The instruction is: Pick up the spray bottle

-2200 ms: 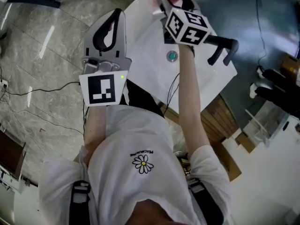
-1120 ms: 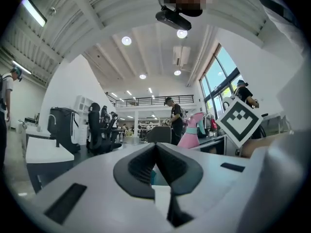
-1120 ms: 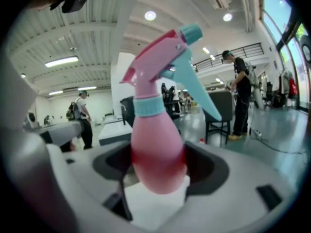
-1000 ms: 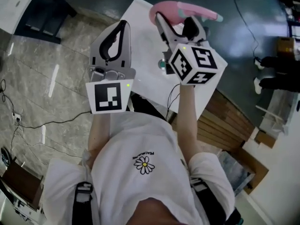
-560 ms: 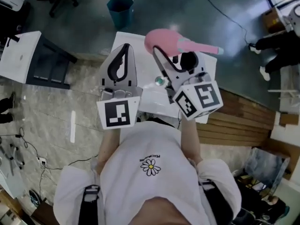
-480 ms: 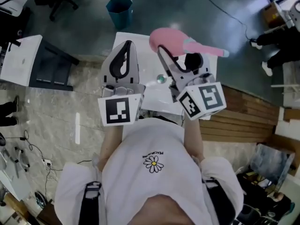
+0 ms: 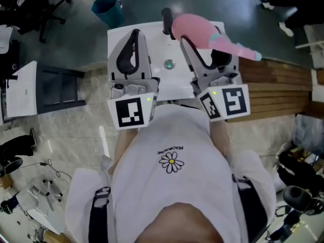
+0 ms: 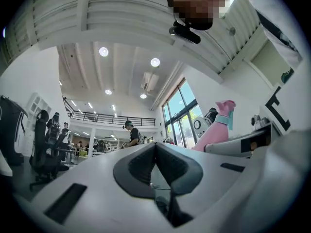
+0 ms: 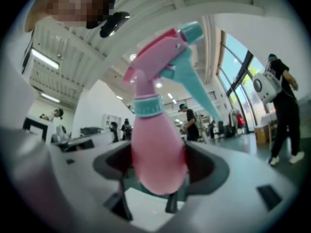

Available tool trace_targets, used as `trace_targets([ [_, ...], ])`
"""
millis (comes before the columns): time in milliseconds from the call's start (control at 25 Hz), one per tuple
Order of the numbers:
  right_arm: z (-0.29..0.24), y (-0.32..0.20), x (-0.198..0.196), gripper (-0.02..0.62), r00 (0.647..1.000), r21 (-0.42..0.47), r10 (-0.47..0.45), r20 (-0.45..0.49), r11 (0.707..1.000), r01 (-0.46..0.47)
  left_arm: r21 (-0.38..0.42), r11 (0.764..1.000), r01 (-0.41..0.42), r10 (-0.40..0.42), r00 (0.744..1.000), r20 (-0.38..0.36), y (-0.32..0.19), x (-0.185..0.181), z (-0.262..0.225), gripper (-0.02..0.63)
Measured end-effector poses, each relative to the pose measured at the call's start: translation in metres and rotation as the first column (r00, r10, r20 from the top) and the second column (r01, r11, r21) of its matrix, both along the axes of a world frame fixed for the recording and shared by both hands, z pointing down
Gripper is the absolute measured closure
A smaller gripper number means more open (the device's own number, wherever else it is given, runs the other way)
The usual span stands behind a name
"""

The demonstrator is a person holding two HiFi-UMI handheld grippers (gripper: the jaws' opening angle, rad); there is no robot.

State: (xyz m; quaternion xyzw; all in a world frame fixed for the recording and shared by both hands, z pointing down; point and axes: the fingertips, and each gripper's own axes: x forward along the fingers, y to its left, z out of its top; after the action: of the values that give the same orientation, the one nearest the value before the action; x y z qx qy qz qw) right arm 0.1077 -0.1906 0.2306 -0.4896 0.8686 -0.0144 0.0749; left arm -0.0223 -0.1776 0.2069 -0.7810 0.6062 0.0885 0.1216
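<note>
A pink spray bottle (image 7: 195, 27) with a teal nozzle sits between the jaws of my right gripper (image 7: 200, 47), lifted above the white table (image 7: 152, 34). In the right gripper view the bottle's pink body (image 9: 158, 149) fills the gap of the right gripper (image 9: 158, 171), which is shut on it, with the trigger head pointing up. My left gripper (image 7: 132, 37) is held up beside it, shut with nothing in it. The left gripper view shows the left gripper (image 8: 155, 152) with its jaws pressed together and the bottle (image 8: 216, 130) off to the right.
A small round teal-grey object (image 7: 168, 64) lies on the table, and a dark object (image 7: 166, 18) stands at its far edge. A blue bin (image 7: 107, 6) sits on the floor beyond, a white desk (image 7: 20, 90) to the left, and wooden boards (image 7: 276, 82) to the right.
The head view has swung round, so the table now lies square ahead. Both grippers stay raised side by side, and the right one still holds the bottle off the table.
</note>
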Motion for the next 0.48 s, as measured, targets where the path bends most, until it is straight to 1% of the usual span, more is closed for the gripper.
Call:
trace_targets([
  [120,0.007,0.002,0.012,0.261,0.999,-0.015,0.034,-0.006,0.999,-0.034,0.016,1.0,-0.004,0.004,1.0,0.003,-0.001,0.004,-0.003,0.584],
  [240,0.014,0.004,0.016,0.261,0.998,-0.027,0.059,-0.011,0.998,-0.06,0.015,1.0,-0.001,0.001,1.0,-0.006,-0.003,0.003,-0.001,0.584],
  [360,0.017,0.005,0.013,0.261,0.998,-0.027,0.06,-0.03,0.998,-0.061,0.012,1.0,0.002,-0.002,1.0,-0.015,-0.004,0.001,0.0,0.584],
  [480,0.023,0.01,0.011,0.261,0.998,-0.046,0.058,-0.025,0.997,-0.059,0.0,1.0,0.002,-0.002,1.0,-0.016,-0.001,0.003,0.005,0.584],
])
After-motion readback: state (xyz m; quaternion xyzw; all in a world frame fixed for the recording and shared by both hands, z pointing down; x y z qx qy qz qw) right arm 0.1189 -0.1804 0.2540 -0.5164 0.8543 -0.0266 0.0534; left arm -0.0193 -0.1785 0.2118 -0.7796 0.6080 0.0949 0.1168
